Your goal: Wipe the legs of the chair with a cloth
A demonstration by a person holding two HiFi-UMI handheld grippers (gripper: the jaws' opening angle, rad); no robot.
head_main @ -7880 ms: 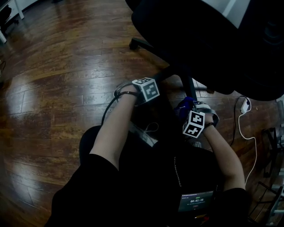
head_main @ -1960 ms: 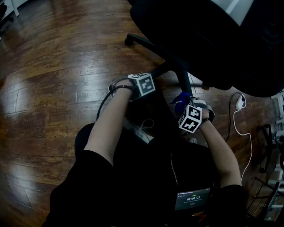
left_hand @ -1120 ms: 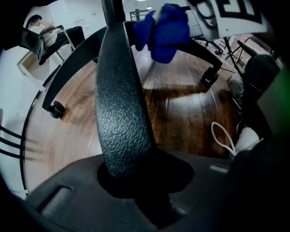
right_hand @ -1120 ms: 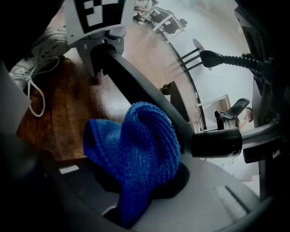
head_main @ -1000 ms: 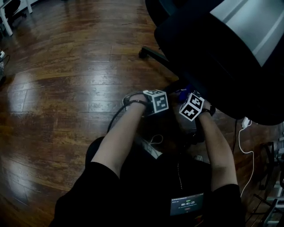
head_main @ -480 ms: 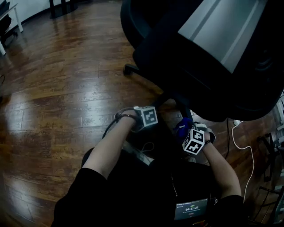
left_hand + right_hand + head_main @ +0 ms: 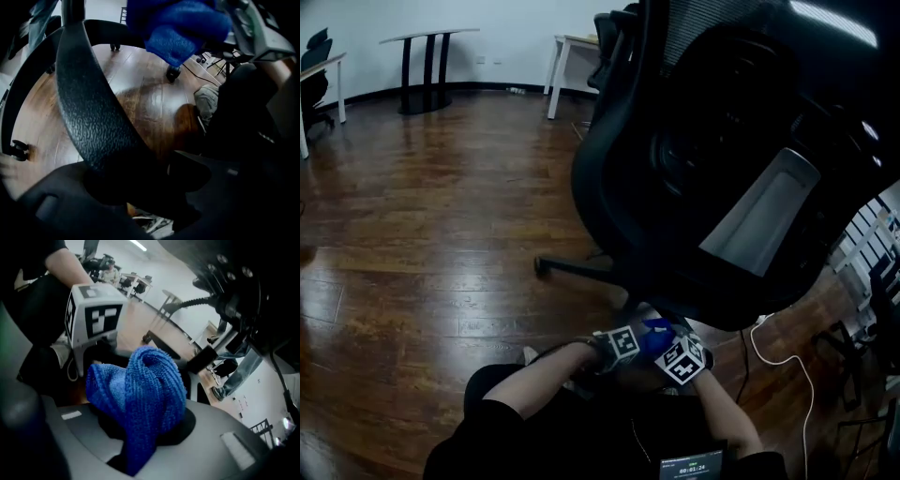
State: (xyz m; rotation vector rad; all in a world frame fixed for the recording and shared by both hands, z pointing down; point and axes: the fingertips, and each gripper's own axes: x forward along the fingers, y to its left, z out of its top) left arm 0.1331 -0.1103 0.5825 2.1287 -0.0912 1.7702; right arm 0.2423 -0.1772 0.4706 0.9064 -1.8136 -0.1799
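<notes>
Left gripper (image 7: 150,192): the jaws have just been opening and now stand apart. The textured chair leg (image 7: 91,103) runs between them, unclamped.

Cloth (image 7: 140,394): bunched at lower centre of the head view, clenched in the right gripper (image 7: 140,448). It is near the leg; contact is unconfirmed.

Hazard: with the leg released, wiping pressure may roll the base on its casters (image 7: 172,73), and the cloth may skid off.

Left tongs (image 7: 140,187), jaws just opening, straddle chair leg (image 7: 93,112); right tongs (image 7: 140,437) clamp cloth (image 7: 140,385).
</notes>
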